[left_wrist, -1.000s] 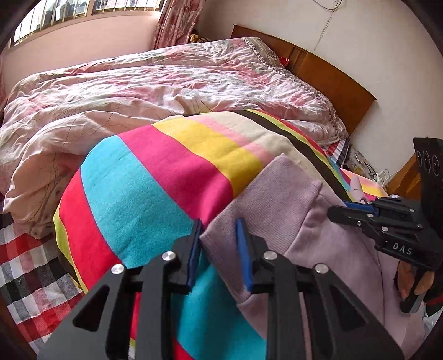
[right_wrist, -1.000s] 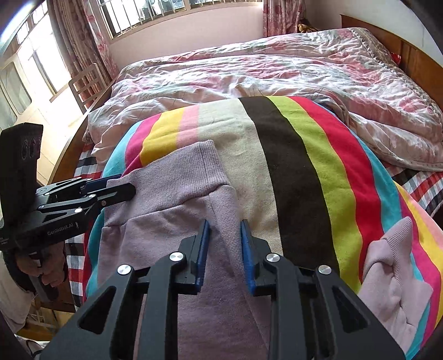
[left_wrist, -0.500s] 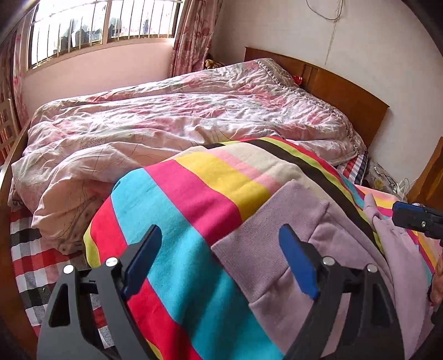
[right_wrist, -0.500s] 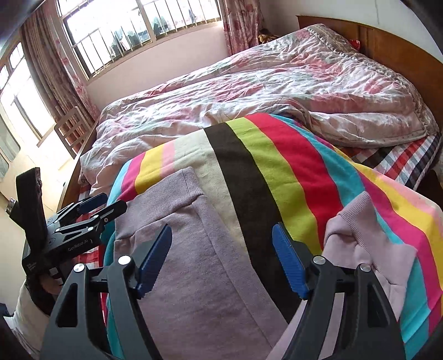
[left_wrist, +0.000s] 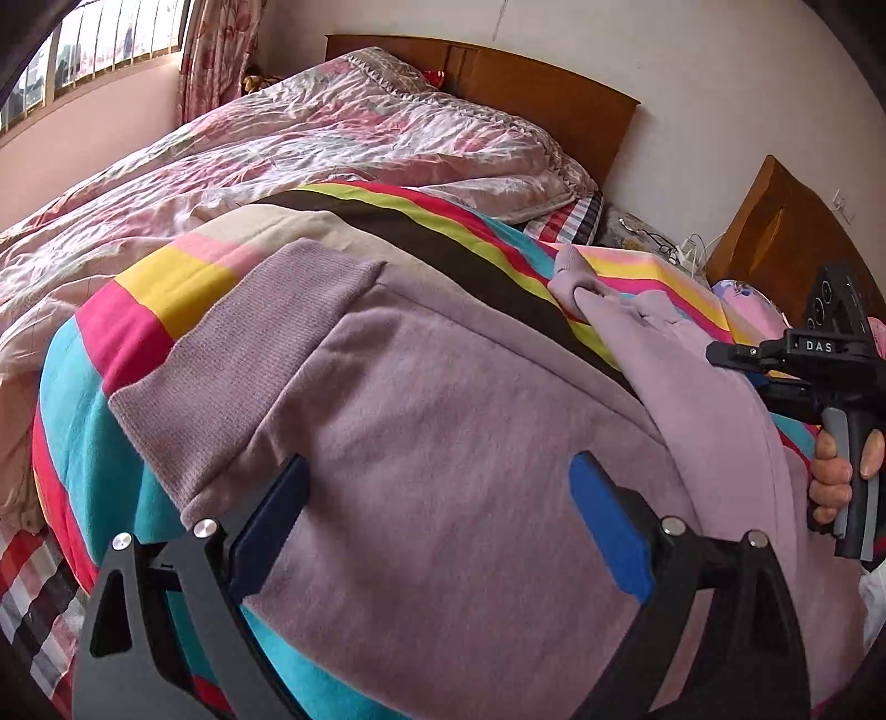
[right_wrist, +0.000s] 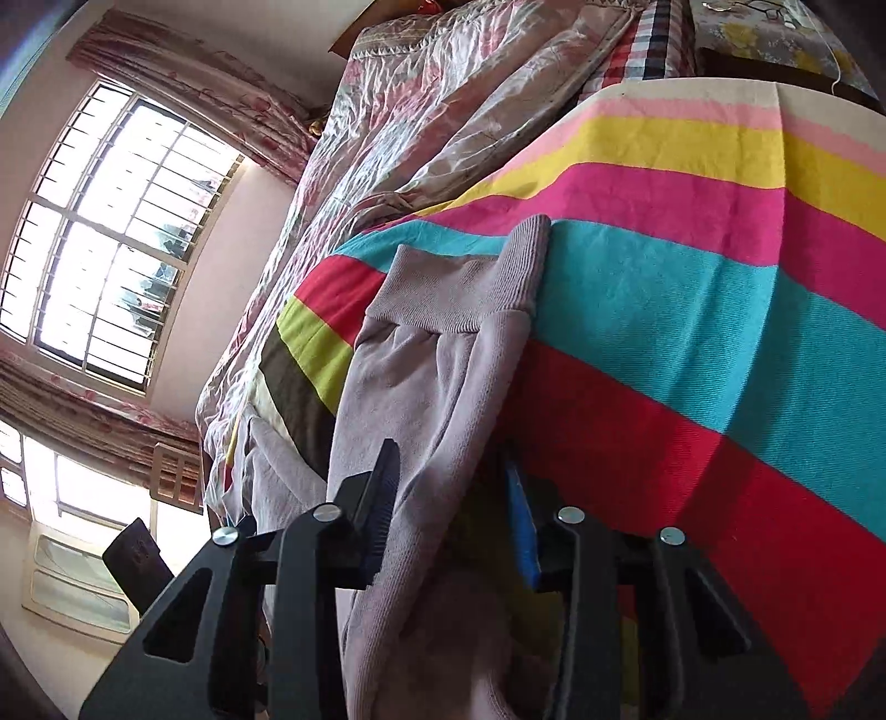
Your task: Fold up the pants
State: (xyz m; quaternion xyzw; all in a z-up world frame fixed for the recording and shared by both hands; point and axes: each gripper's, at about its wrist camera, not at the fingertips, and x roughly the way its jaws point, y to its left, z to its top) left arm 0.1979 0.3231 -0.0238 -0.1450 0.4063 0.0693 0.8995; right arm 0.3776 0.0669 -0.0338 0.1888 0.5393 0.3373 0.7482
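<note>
Lilac fleece pants [left_wrist: 443,421] with ribbed knit waistband [left_wrist: 238,332], spread flat over a blanket of broad coloured stripes [left_wrist: 99,443] on the bed; waistband toward the window [right_wrist: 111,232] side of the blanket, one leg with ribbed cuff [left_wrist: 570,271] trailing toward the brown wooden headboard [left_wrist: 531,94].

Left tool [left_wrist: 437,520]: black frame, blue pads, spread wide apart, poised over the seat of the pants just behind the waistband. Nothing between the pads; whether the tips touch the fabric, not discernible.

Right tool [right_wrist: 451,509], seen from the left wrist view as a black pistol-grip device [left_wrist: 797,365] held in a hand [left_wrist: 836,476] at the cuff end of the pants: partly open, straddling a raised fold of the trouser leg. Lilac fabric between the two pads, close against the left one, a gap showing beside the blue one; no clamping evident.

In the right wrist view, cuff [right_wrist: 470,288] of the pants lying on the turquoise and red stripes, leg bunched into lengthwise folds running back to the tool.

Beyond the striped blanket: crumpled pink floral satin quilt [left_wrist: 332,144] across the far half of the bed, red-and-black checked sheet [left_wrist: 33,598] under the blanket's near edge, pink floral curtains [left_wrist: 221,50] beside the window.
</note>
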